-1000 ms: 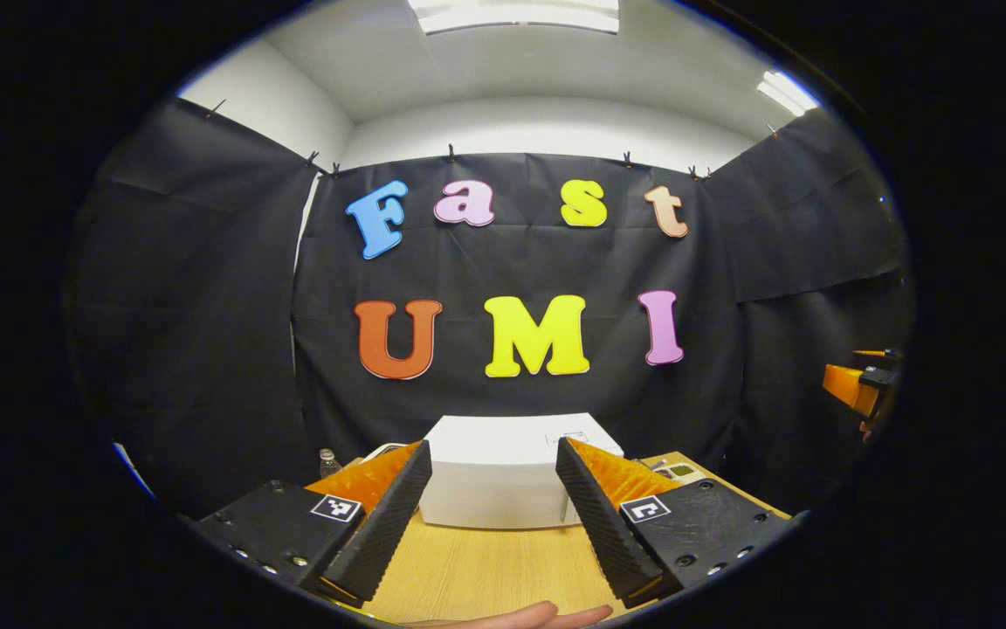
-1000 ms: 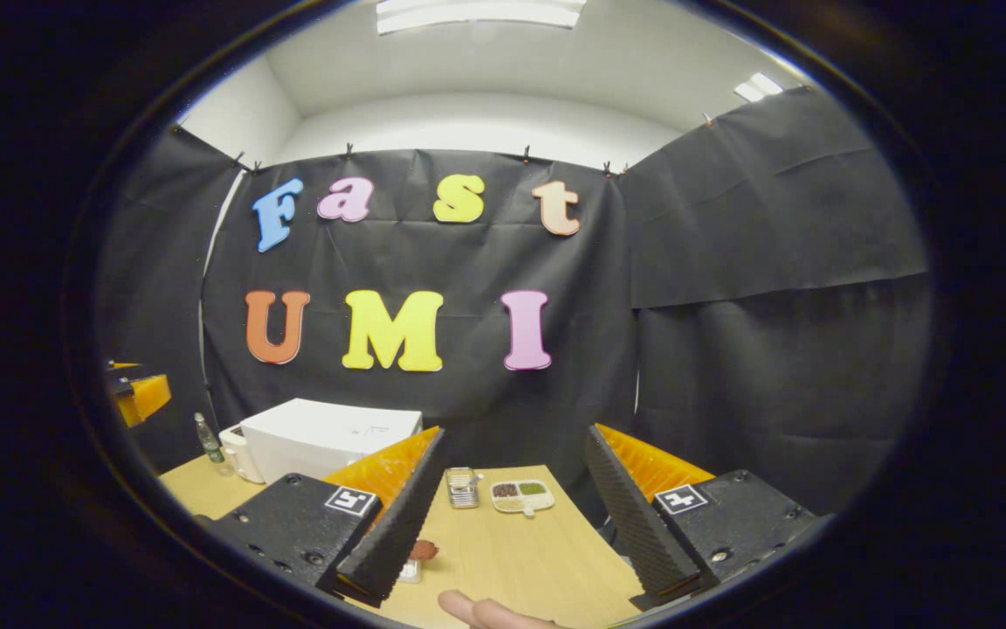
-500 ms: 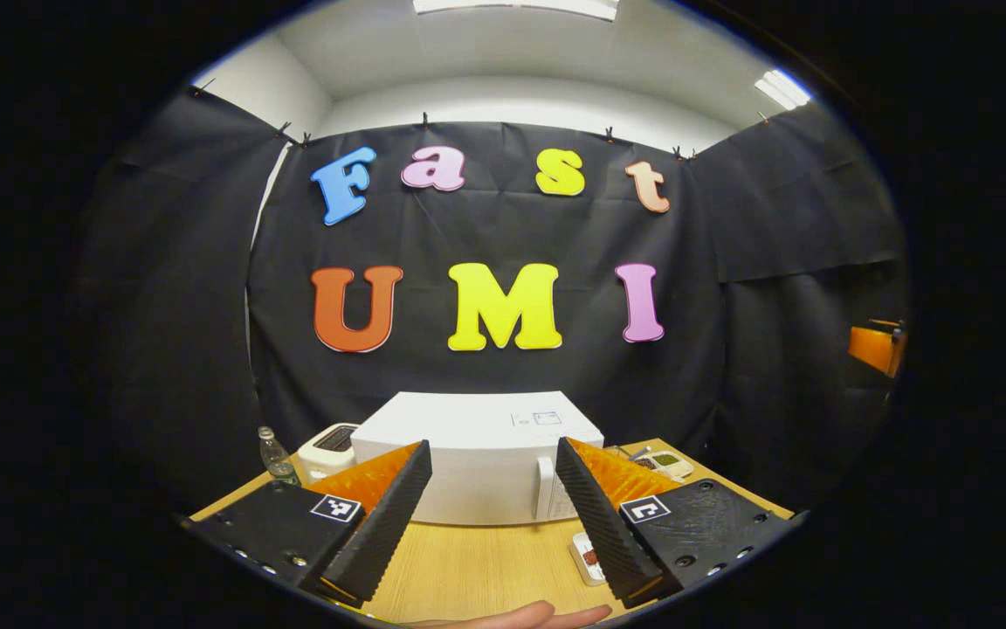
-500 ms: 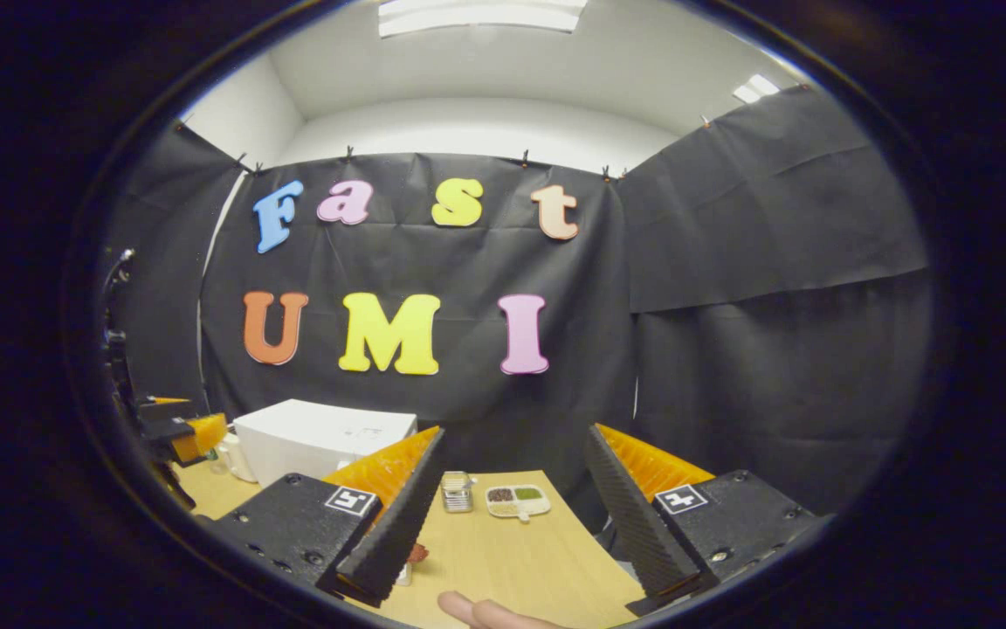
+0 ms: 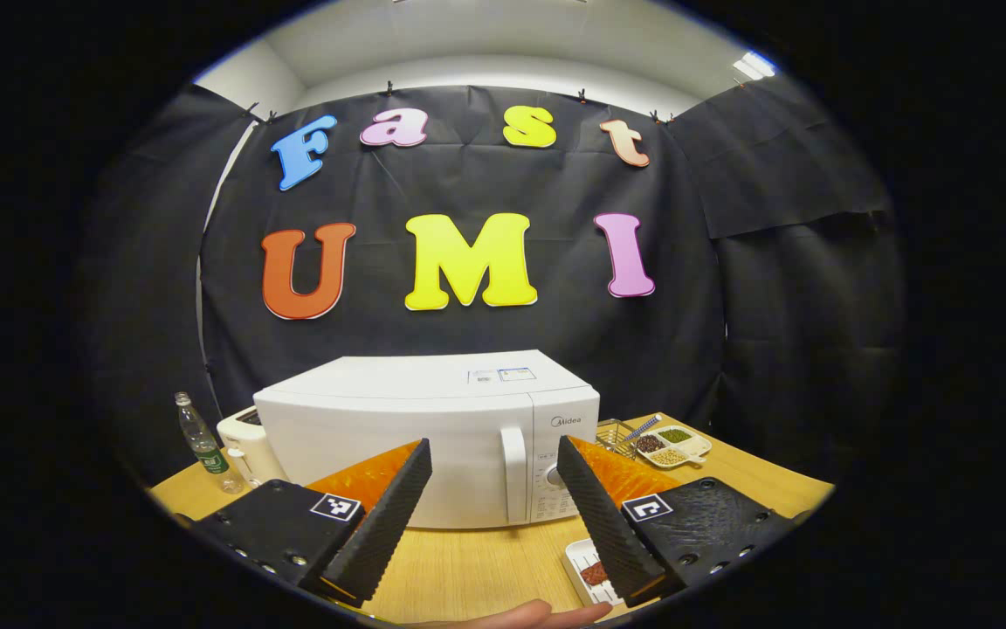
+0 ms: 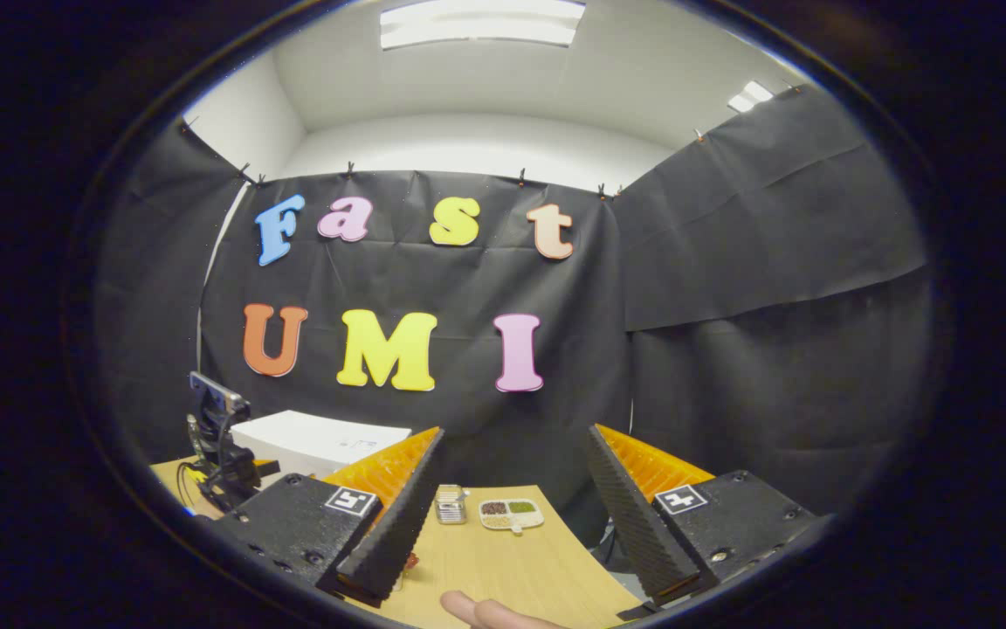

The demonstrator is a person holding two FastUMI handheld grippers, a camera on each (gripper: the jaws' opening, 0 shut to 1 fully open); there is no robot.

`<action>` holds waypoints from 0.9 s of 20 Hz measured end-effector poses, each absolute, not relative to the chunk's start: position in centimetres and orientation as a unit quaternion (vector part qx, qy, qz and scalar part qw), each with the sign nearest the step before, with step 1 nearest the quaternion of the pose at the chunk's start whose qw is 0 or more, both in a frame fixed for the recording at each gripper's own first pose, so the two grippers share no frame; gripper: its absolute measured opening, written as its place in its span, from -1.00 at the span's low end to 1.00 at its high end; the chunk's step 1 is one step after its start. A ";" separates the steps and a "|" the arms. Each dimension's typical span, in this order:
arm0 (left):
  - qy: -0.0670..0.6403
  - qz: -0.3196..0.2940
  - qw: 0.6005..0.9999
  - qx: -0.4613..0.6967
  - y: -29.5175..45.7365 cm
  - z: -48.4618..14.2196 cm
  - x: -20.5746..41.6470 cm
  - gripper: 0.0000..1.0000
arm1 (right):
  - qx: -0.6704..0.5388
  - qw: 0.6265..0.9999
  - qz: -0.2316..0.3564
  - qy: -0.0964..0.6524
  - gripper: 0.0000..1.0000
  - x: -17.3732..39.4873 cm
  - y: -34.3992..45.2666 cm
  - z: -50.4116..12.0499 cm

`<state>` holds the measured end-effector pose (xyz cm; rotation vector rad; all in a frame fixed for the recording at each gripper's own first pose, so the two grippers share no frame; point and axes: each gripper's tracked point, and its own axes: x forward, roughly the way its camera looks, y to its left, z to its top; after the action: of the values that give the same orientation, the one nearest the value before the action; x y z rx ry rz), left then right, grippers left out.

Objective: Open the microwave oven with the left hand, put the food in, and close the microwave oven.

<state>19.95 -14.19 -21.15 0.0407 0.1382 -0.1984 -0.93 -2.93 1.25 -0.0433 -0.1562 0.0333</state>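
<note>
The white microwave (image 5: 398, 437) stands on the wooden table (image 5: 477, 568) straight ahead in the left gripper view, with its door closed. Its vertical door handle (image 5: 513, 476) shows in the gap between my left gripper's fingers. My left gripper (image 5: 490, 515) is open and holds nothing, a short way in front of the door. A small white plate (image 5: 580, 559) with reddish food (image 5: 593, 573) lies on the table, partly hidden by one finger. My right gripper (image 6: 512, 524) is open and empty above the table (image 6: 512, 577). The microwave's top (image 6: 320, 437) lies to its left.
A plastic bottle (image 5: 202, 441) and a white toaster (image 5: 239, 441) stand left of the microwave. A divided dish of beans (image 5: 673, 444) and a wire basket (image 5: 618, 432) sit to its right, with the same dish (image 6: 512, 513) ahead of my right gripper. A thumb (image 5: 512, 616) shows at the bottom edge.
My left gripper has moved closer to the microwave and tipped down, so the door, the handle and the food plate now show. The right gripper tilted slightly upward. Both stayed open.
</note>
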 end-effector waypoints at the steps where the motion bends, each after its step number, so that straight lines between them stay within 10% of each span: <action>1: 0.072 -0.099 0.992 0.022 -14.6 -22.4 21.1 0.89 | -0.019 0.997 0.018 -0.078 0.82 -0.8 -3.0 1.2; 18: 0.113 -0.103 0.988 -0.005 -17.4 -29.6 28.5 0.87 | -0.030 0.988 0.090 -0.124 0.82 -1.1 -3.4 -0.5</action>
<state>28.47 -17.43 -29.63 -0.0092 0.2272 -0.2062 -1.13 -3.39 -0.46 -0.0605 -0.2491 0.1808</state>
